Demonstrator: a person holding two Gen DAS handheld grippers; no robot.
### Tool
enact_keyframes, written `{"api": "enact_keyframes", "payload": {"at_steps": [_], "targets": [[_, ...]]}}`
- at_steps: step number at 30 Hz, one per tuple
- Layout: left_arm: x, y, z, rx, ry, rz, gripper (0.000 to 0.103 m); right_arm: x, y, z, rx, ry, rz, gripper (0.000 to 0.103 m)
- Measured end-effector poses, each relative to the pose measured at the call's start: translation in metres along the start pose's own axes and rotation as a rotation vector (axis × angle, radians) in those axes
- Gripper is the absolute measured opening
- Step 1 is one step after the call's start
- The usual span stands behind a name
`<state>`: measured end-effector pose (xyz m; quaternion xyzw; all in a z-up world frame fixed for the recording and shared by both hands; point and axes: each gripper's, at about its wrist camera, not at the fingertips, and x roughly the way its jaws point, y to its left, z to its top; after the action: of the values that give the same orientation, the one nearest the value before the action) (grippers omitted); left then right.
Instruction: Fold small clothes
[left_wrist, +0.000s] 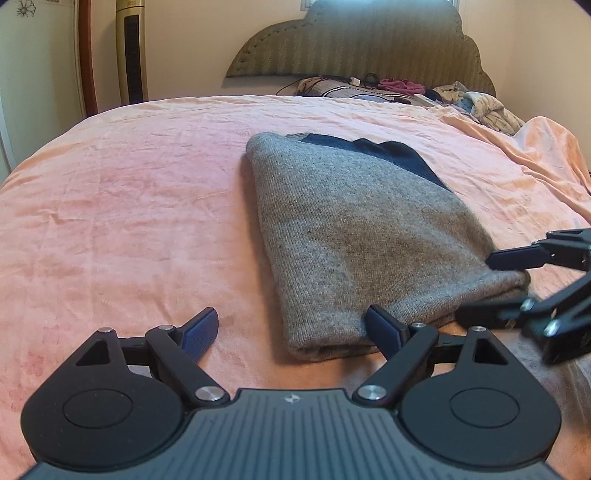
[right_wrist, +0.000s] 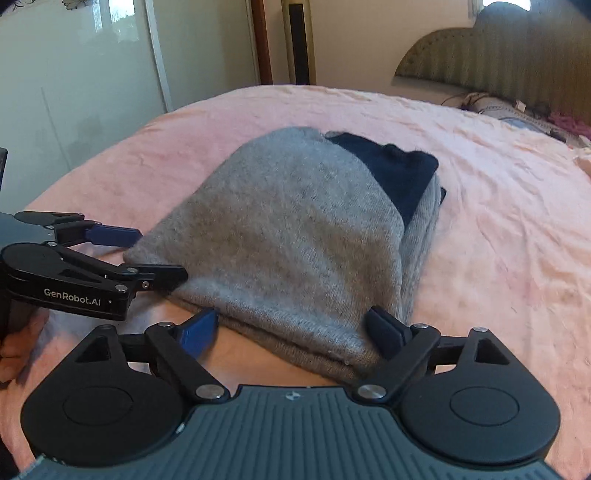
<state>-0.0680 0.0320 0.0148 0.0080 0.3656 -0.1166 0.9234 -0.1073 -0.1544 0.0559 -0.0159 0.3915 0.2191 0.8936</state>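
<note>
The black left gripper with blue pads fills its view's bottom with jaws spread wide, as does the matching black right gripper, both empty.

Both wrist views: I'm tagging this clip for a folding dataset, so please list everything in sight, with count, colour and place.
folded sweater: one, grey with a dark navy part at its far end, lying in the middle of the bed
bedspread: one, pink, covering the bed under the sweater
headboard: one, olive green and padded, against the far wall
loose clothes and cables: a heap, mixed colours with some magenta, at the head of the bed; count cannot be told
tower fan: one, gold, standing left of the bed
glass door: one, pale, in the right wrist view's far left
left gripper: one, black with blue pads, open at the sweater's near left corner
right gripper: one, black with blue pads, open at the sweater's near edge
</note>
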Motion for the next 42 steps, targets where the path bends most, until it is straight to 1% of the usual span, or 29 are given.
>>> {"api": "enact_keyframes", "payload": {"at_steps": [2, 3, 4, 5, 6, 8, 10, 12, 14, 16, 17, 18, 19, 20, 21, 22, 25, 31, 42], "targets": [[0.000, -0.001, -0.002, -0.002, -0.007, 0.004, 0.089, -0.012, 0.002, 0.005, 0.032, -0.056, 0.038, 0.083], [0.001, -0.002, -0.002, -0.002, -0.011, 0.008, 0.089, -0.015, 0.003, 0.005, 0.027, -0.087, 0.049, 0.085], [0.001, -0.003, -0.002, -0.001, -0.014, 0.011, 0.089, -0.014, 0.005, 0.004, 0.018, -0.098, 0.045, 0.092], [0.001, -0.003, -0.002, 0.000, -0.015, 0.012, 0.089, -0.006, 0.004, 0.001, 0.012, -0.069, 0.029, 0.097], [0.001, -0.003, -0.002, -0.001, -0.012, 0.009, 0.089, 0.008, 0.002, -0.004, 0.006, 0.003, 0.018, 0.097], [0.000, -0.004, -0.002, -0.005, -0.008, 0.010, 0.089, 0.010, 0.011, -0.016, -0.106, -0.016, -0.033, 0.097], [-0.006, -0.004, -0.002, -0.022, 0.008, 0.024, 0.089, -0.003, 0.018, -0.018, -0.090, -0.031, -0.056, 0.096], [-0.019, -0.005, -0.005, -0.054, 0.005, 0.031, 0.089, -0.025, 0.017, -0.024, -0.040, -0.087, -0.057, 0.101], [-0.032, -0.007, -0.015, -0.104, -0.024, 0.006, 0.090, -0.036, 0.014, -0.035, 0.012, -0.129, -0.115, 0.103], [-0.036, -0.014, -0.025, -0.117, -0.028, -0.019, 0.091, -0.032, 0.009, -0.045, 0.065, -0.116, -0.206, 0.103], [-0.033, -0.018, -0.028, -0.113, -0.021, -0.009, 0.091, -0.025, 0.006, -0.051, 0.100, -0.096, -0.252, 0.103], [-0.028, -0.024, -0.030, -0.096, -0.010, 0.015, 0.093, -0.016, 0.003, -0.054, 0.140, -0.061, -0.300, 0.103], [-0.024, -0.030, -0.031, -0.069, -0.012, 0.045, 0.098, -0.012, 0.005, -0.056, 0.147, -0.071, -0.341, 0.103], [-0.021, -0.033, -0.030, -0.052, -0.005, 0.072, 0.099, -0.010, 0.009, -0.057, 0.139, -0.087, -0.370, 0.103], [-0.018, -0.036, -0.029, -0.045, 0.005, 0.087, 0.102, -0.007, 0.012, -0.056, 0.143, -0.081, -0.383, 0.103], [-0.016, -0.037, -0.027, -0.042, 0.010, 0.093, 0.103, -0.005, 0.013, -0.056, 0.160, -0.083, -0.396, 0.103], [-0.012, -0.038, -0.026, -0.026, 0.007, 0.115, 0.103, -0.003, 0.011, -0.057, 0.203, -0.100, -0.409, 0.103], [-0.010, -0.041, -0.026, -0.033, -0.001, 0.132, 0.103, 0.000, 0.011, -0.057, 0.196, -0.101, -0.416, 0.103], [-0.013, -0.039, -0.026, -0.025, 0.003, 0.124, 0.103, 0.000, 0.011, -0.056, 0.194, -0.101, -0.416, 0.103]]}}
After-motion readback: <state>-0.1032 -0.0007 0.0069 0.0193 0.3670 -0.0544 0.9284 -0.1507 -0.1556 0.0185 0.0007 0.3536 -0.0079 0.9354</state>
